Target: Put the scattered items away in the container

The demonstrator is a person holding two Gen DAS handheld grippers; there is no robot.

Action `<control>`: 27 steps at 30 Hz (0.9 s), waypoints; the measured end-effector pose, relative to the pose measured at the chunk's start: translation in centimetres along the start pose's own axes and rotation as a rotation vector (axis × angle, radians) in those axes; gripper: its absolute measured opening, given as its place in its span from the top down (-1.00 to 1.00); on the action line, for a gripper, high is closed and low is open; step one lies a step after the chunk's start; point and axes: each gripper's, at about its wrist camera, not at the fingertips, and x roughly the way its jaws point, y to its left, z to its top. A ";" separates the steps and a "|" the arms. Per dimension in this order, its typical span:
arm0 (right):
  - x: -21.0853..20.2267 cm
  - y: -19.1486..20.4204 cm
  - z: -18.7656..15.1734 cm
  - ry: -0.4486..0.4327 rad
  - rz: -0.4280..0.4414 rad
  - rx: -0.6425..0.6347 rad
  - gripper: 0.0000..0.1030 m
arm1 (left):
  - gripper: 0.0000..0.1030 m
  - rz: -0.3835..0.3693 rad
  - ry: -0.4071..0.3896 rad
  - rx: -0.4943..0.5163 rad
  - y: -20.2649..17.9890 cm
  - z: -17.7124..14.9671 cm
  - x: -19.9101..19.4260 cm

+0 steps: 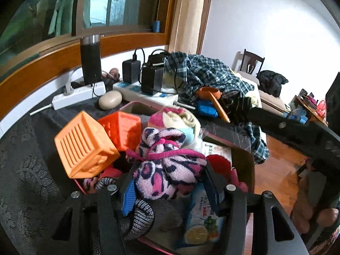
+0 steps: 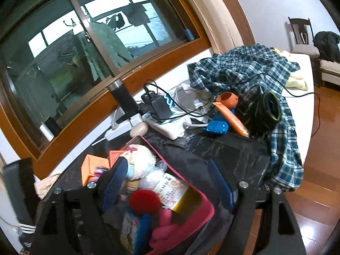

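Observation:
A pink-rimmed container (image 2: 192, 181) on the dark table is piled with things: orange toy blocks (image 1: 85, 144), rolled pastel socks (image 1: 178, 119), a snack packet (image 1: 199, 223) and a red pom-pom (image 2: 144, 199). My left gripper (image 1: 171, 194) hangs over the pile. A pink, white and navy fuzzy sock bundle (image 1: 167, 165) lies on the heap between its blue pads, which do not squeeze it. My right gripper (image 2: 170, 178) stands open above the container's near end with nothing held. An orange tube (image 2: 231, 116), a blue packet (image 2: 216, 125) and a beige oval case (image 2: 139, 129) lie loose on the table.
Behind the container, power strips (image 2: 167, 125) carry black chargers and tangled cables, and a black flask (image 2: 125, 99) stands by the window sill. A plaid shirt (image 2: 244, 70) and a dark green-edged garment (image 2: 265, 110) are heaped at the table's right end. Wooden floor lies beyond.

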 end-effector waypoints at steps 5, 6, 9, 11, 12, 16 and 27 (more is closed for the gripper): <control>-0.2 0.7 -0.3 -0.008 0.002 -0.011 -0.63 | -0.60 -0.006 -0.018 0.022 -0.3 -0.4 -0.8; -0.2 0.8 -0.3 -0.006 0.002 -0.014 -0.64 | -0.64 -0.001 -0.025 0.026 -0.4 -0.5 -1.1; -0.5 0.9 -0.4 0.000 0.001 -0.020 -0.67 | -1.00 0.023 -0.048 0.034 -0.5 -0.8 -2.4; -0.9 0.7 -0.4 0.005 -0.014 -0.028 -0.70 | -0.99 0.047 -0.078 0.025 -0.2 -1.3 -3.7; -1.2 0.6 -0.5 0.007 -0.028 -0.034 -0.74 | -0.99 0.057 -0.084 0.017 0.0 -1.6 -4.4; -2.3 -0.3 -1.2 0.036 -0.118 -0.079 -0.99 | -0.99 0.097 -0.112 -0.033 1.1 -2.7 -6.5; -4.4 0.9 -5.6 0.129 -0.180 -0.177 -0.99 | -0.99 0.260 -0.114 -0.066 0.3 -4.6 -8.6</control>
